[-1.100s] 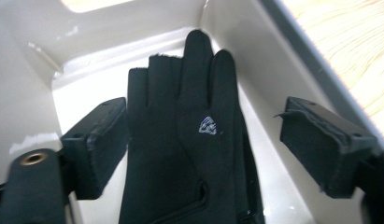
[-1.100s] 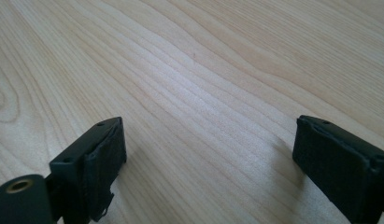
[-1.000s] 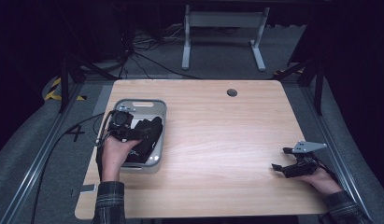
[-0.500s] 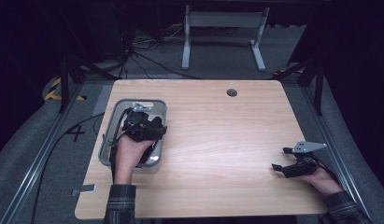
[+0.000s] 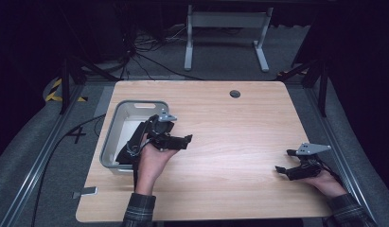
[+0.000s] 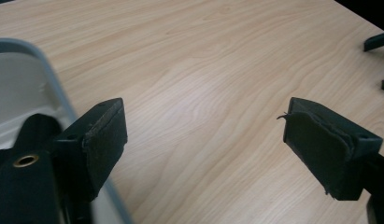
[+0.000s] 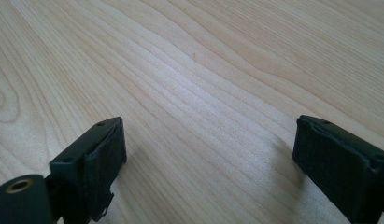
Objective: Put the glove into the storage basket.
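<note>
A grey tray [image 5: 110, 140] stands at the left of the wooden table [image 5: 230, 123]. My left gripper [image 5: 186, 141] hovers just past the tray's right rim and points right over bare wood. In the left gripper view the left gripper [image 6: 206, 126] is open wide with nothing between its jaws, and the tray's rim [image 6: 54, 88] curves in at the left. My right gripper [image 5: 283, 161] rests near the table's right edge, pointing left. The right gripper view shows the right gripper [image 7: 208, 140] open over bare wood.
A round cable hole [image 5: 235, 93] sits in the table's far middle. A cable [image 5: 74, 137] runs off the left side to the floor. A white stand [image 5: 225, 28] is on the floor beyond the table. The table's right edge lies close behind the right hand.
The left gripper has moved right, from over the tray out above the bare wood beside it. The right gripper has stayed where it was.
</note>
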`<act>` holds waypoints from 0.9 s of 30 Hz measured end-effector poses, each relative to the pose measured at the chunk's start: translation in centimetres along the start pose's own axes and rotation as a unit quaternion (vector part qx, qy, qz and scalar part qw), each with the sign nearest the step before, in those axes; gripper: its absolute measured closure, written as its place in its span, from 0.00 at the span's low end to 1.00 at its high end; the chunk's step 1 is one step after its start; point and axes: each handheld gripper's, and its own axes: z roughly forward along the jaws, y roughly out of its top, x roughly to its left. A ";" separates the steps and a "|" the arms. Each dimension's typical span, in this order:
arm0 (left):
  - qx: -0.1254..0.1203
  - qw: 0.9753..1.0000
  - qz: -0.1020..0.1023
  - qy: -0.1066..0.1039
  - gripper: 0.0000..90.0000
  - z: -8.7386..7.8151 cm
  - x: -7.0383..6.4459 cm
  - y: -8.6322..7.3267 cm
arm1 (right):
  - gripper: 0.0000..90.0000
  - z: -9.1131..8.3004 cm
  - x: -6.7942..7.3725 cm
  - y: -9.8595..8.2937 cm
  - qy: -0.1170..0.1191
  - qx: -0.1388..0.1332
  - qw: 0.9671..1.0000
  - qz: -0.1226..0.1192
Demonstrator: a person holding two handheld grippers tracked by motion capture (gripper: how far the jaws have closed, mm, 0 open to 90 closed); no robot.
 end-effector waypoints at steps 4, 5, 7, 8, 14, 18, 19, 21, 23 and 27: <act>-0.003 1.000 0.011 -0.010 0.16 0.8 -1.6 -0.1 | 0.11 0.0 0.0 0.0 0.000 0.000 1.000 0.000; -0.004 1.000 0.013 -0.012 0.16 1.1 -2.0 -0.2 | 0.11 0.0 0.0 0.0 0.000 0.000 1.000 0.000; -0.004 1.000 0.018 -0.014 0.16 1.6 -2.7 -0.4 | 0.11 0.0 0.0 0.0 0.000 0.000 1.000 0.000; -0.004 1.000 0.021 -0.013 0.16 1.9 -3.2 -0.6 | 0.11 0.0 0.0 0.0 0.000 0.000 1.000 0.000; 0.002 0.999 0.040 -0.033 0.17 4.1 -5.8 -2.1 | 0.11 0.0 0.0 0.0 0.000 0.000 1.000 0.000; 0.007 0.998 0.046 -0.045 0.17 5.4 -6.7 -3.0 | 0.11 0.0 0.0 0.0 0.000 0.000 1.000 0.000; 0.008 0.998 0.050 -0.046 0.17 5.6 -6.9 -3.2 | 0.11 0.0 0.0 0.0 0.000 0.000 1.000 0.000; 0.015 0.997 0.056 -0.047 0.17 6.3 -7.2 -3.6 | 0.11 0.0 0.0 0.0 0.000 0.000 1.000 0.000; 0.027 0.996 0.066 -0.046 0.17 7.1 -7.5 -4.1 | 0.11 0.0 0.0 0.0 0.000 0.000 1.000 0.000; 0.039 0.995 0.075 -0.054 0.16 8.4 -8.0 -4.8 | 0.11 0.0 0.0 0.0 0.000 0.000 1.000 0.000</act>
